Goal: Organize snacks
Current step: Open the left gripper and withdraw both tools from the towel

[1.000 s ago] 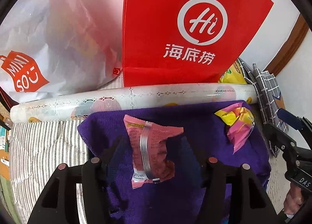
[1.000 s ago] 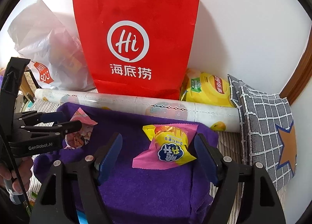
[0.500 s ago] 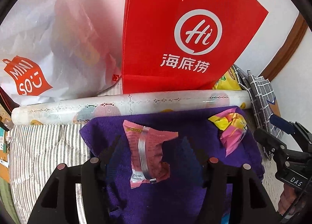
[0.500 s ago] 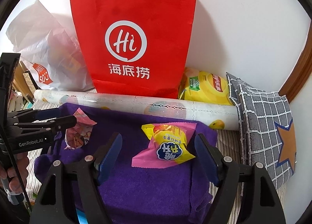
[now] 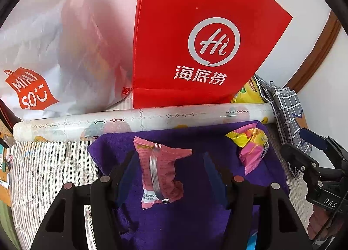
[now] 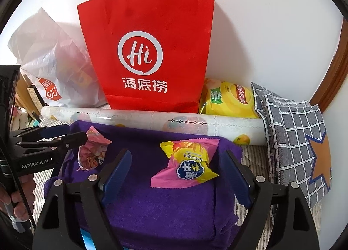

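Both grippers' fingers spread wide: left [image 5: 168, 167] straddles pink packet [image 5: 159, 169], right [image 6: 176, 169] yellow packet [image 6: 187, 160].

I read "Hi" and 海底捞 on the red paper bag [image 6: 150, 54], "MINISO" (partly creased) on the white plastic bag [image 5: 43, 54], "GenRobot.AI" on my left gripper [image 6: 71, 139], and "DAS" on my right gripper [image 5: 304, 152].
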`<state>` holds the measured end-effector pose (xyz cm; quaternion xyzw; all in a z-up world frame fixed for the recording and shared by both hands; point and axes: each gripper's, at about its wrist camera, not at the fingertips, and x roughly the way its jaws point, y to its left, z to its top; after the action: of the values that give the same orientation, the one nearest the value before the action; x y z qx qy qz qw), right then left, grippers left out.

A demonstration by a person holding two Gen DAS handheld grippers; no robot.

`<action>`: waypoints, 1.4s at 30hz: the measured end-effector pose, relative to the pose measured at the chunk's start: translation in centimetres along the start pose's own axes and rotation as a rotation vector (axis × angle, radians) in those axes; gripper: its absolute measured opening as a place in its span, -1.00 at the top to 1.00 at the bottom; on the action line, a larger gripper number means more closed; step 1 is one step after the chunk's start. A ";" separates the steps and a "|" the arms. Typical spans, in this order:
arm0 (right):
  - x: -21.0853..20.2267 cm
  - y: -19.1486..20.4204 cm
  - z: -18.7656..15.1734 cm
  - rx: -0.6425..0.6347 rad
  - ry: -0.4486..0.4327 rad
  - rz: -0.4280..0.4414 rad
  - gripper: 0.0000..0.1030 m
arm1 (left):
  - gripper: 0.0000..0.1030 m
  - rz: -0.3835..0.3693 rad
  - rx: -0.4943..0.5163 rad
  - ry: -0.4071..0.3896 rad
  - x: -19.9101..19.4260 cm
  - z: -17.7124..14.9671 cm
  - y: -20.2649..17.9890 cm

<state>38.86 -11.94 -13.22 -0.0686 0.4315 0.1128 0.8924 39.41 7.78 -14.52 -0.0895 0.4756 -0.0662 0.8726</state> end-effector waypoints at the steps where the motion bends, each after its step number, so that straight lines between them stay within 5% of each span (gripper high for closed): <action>1: -0.2 0.1 0.0 -0.001 -0.005 -0.003 -0.64 | -0.17 0.000 0.001 0.000 0.0 0.0 0.0; 10: -1.5 0.3 -0.3 0.020 -0.061 0.058 -0.65 | -0.17 0.001 0.006 -0.017 -0.7 0.0 -0.3; 19: -4.0 0.7 -1.0 0.006 -0.116 0.013 -0.65 | -0.17 0.043 0.045 -0.084 -3.4 0.1 -1.5; 29: -9.1 -0.9 -5.4 0.003 -0.164 -0.059 -0.64 | -0.17 -0.005 0.115 -0.136 -7.5 -0.5 -4.3; 36: -10.9 -1.3 -9.8 -0.002 -0.100 -0.055 -0.64 | -0.24 -0.080 0.066 -0.188 -11.2 -2.9 -4.6; 40: -10.3 -2.3 -12.4 0.052 -0.025 -0.058 -0.64 | -0.24 -0.064 0.059 -0.176 -12.0 -5.2 -4.1; 42: -9.9 -3.1 -13.6 0.102 0.005 -0.028 -0.48 | -0.24 -0.041 0.061 -0.157 -12.3 -6.7 -3.8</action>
<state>23.49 -19.33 -13.76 -0.0296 0.4381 0.0779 0.8951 27.01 5.92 -7.14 -0.0777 0.4015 -0.0912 0.9080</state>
